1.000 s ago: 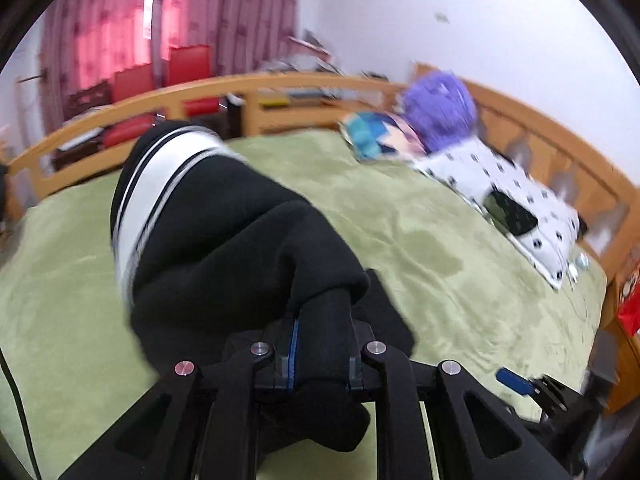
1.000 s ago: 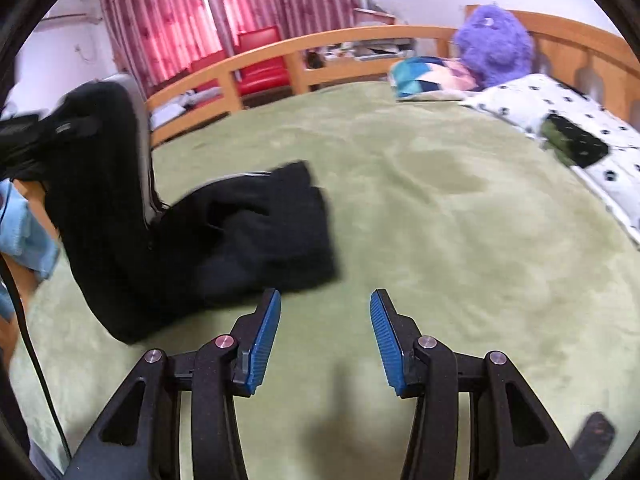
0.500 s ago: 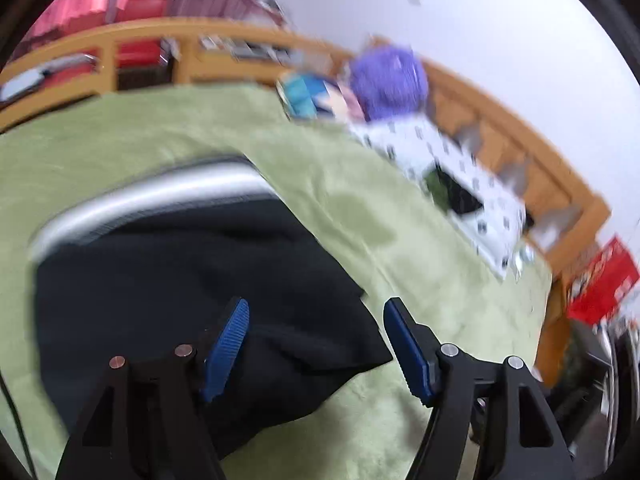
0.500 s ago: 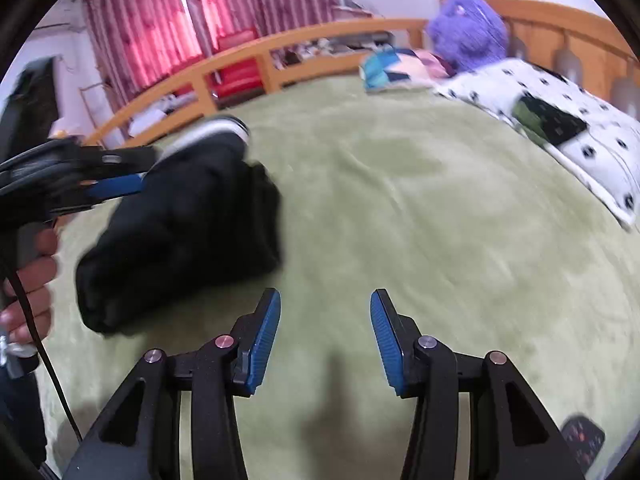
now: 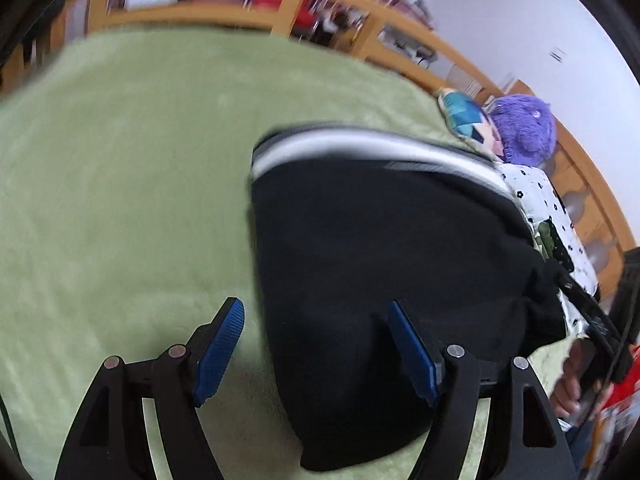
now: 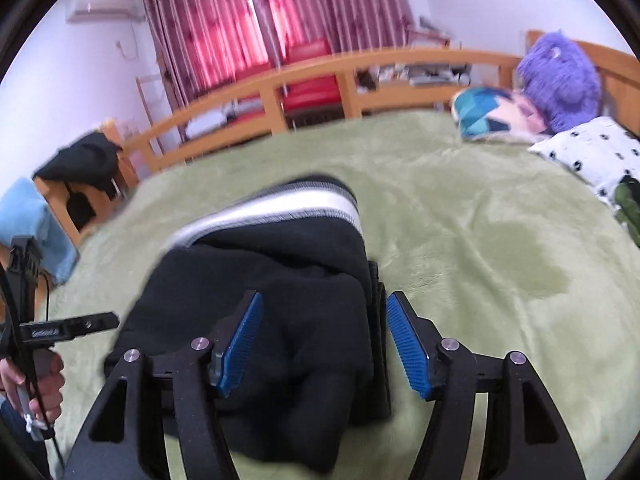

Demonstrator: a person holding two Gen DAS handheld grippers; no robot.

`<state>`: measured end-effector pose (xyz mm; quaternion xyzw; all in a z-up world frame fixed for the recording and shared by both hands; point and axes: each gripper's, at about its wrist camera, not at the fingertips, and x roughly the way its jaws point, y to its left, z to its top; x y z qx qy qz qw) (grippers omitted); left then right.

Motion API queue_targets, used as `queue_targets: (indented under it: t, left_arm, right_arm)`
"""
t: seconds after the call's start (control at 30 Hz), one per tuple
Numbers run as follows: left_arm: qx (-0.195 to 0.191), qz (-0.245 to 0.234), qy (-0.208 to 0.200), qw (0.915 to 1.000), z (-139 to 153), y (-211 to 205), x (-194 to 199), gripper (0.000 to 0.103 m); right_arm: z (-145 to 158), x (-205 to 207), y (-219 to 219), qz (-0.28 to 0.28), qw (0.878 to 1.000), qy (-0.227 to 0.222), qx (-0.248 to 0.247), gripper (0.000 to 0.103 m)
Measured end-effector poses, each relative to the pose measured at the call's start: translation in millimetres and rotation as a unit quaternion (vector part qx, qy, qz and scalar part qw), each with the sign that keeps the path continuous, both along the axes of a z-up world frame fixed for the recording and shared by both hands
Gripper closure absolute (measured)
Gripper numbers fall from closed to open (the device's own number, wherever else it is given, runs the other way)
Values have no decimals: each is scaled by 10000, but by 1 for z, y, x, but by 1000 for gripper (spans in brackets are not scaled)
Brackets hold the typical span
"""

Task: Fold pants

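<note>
Green blanket [image 6: 500,240], wooden bed rail [image 6: 400,62], red curtains [image 6: 240,20], seemingly folded pants [image 6: 288,280]

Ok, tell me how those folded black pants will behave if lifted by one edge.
The black pants look soft and thick, so they would probably sag and unfold. Their bunched folds suggest no stiffness. On the fuzzy green blanket they would likely drag, not slide.

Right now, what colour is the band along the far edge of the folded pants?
The band is white edged with grey, on otherwise black pants. It shows best in the right wrist view.
</note>
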<state>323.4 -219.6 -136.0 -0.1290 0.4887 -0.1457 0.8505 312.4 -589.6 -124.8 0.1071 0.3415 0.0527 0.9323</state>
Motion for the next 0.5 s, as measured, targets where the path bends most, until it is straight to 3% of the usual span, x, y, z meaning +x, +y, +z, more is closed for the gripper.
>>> queue_targets:
  t: [0.1,0.17,0.27,0.33,0.43,0.5]
  left_arm:
    - [-85,-137,59,9999,-26,-3,8,27]
    - [-269,-211,71,9994,-41,-9,13,15]
    - [-827,-183,350,9958,-66,-2,25,7]
    - [-1225,-186,494,9911,-76,-1,31,7]
    - [-1148,-317,361,9922,-73,-13,33,12]
    - [-1129,-402,385,9920,-73,-22,33,18]
  right_arm:
    - [-36,28,-7,98,9984,549,53,38]
    - [-55,36,-18,-1,9966,798,219,22]
    - [-72,44,-33,83,9931,961,670,15]
    - [-83,51,-40,142,9899,1089,899,8]
    - [-106,60,-48,300,9771,1315,1645,5]
    - [-110,60,-43,448,9763,1266,1695,4]
